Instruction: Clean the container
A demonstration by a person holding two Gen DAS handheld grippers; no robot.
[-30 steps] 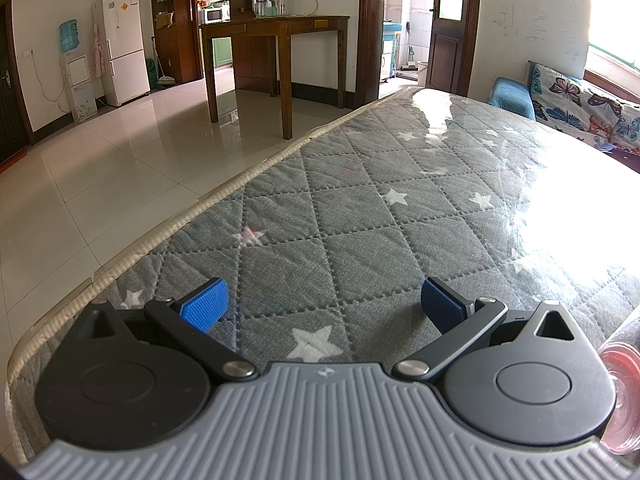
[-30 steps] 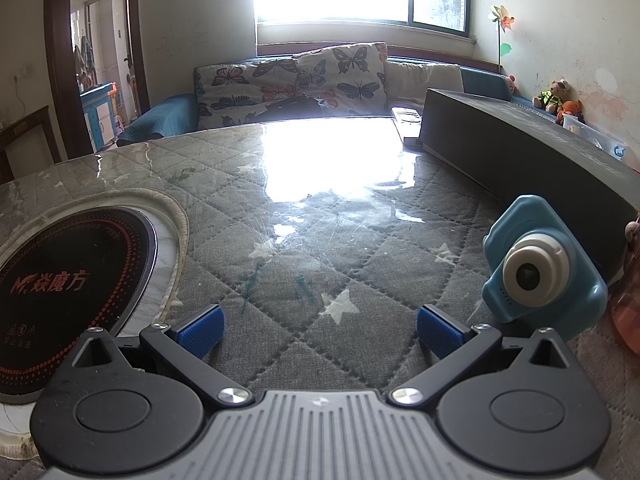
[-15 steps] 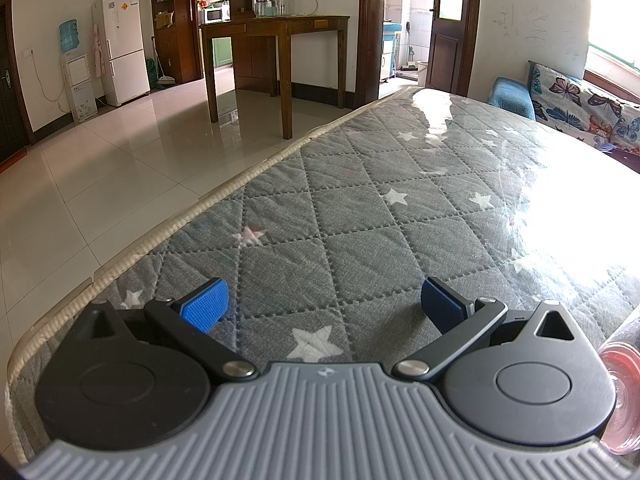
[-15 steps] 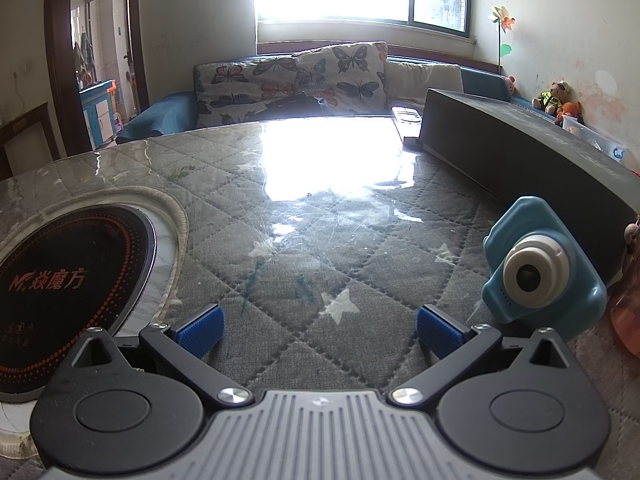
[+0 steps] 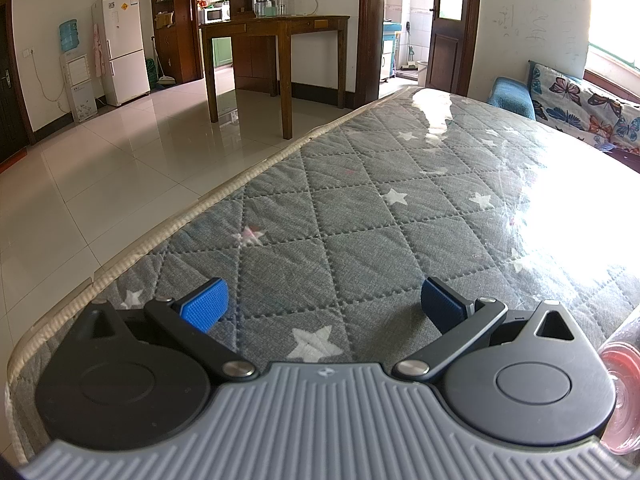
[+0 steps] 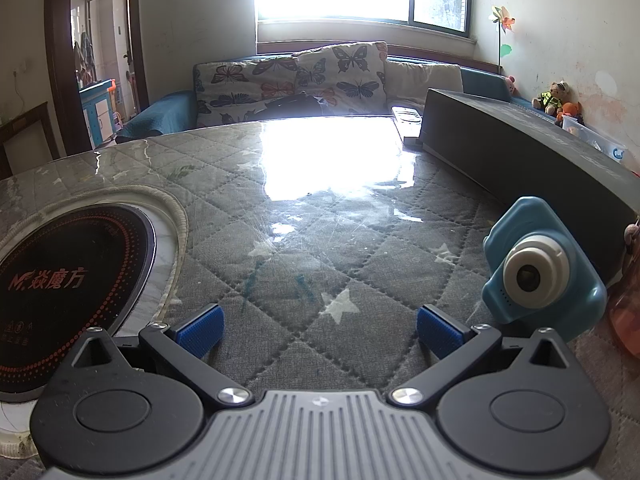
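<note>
Blue ribbed pads [image 5: 205,305] sit on the fingers of our left gripper [image 5: 322,304], and the jaws stand wide apart with nothing between them, only the grey quilted cover [image 5: 360,208] with white stars under a clear shiny sheet. Our right gripper [image 6: 318,326] looks the same: its blue pads [image 6: 438,330] are far from each other and they hold nothing.

Just beside the left gripper, at the right edge of its view, we see a clear pinkish container [image 5: 622,384]; only a small part of it shows, so we cannot tell its full shape. In the right view a pinkish see-through thing [image 6: 626,312] stands at the far right edge, near the right finger; we cannot tell if it is the same container.

Next to it, a little to the left, a blue toy camera [image 6: 540,276] stands on the cover with its white lens toward us. Behind the camera lies a long dark box [image 6: 520,152]. On the left side of the right view, a round black cooktop [image 6: 68,280] is set into the table, with a white ring around it.

Farther away, we see a sofa with butterfly cushions [image 6: 304,76] under the bright window, and in the left view a wooden table [image 5: 276,24] and a white fridge [image 5: 120,44] on the tiled floor.
</note>
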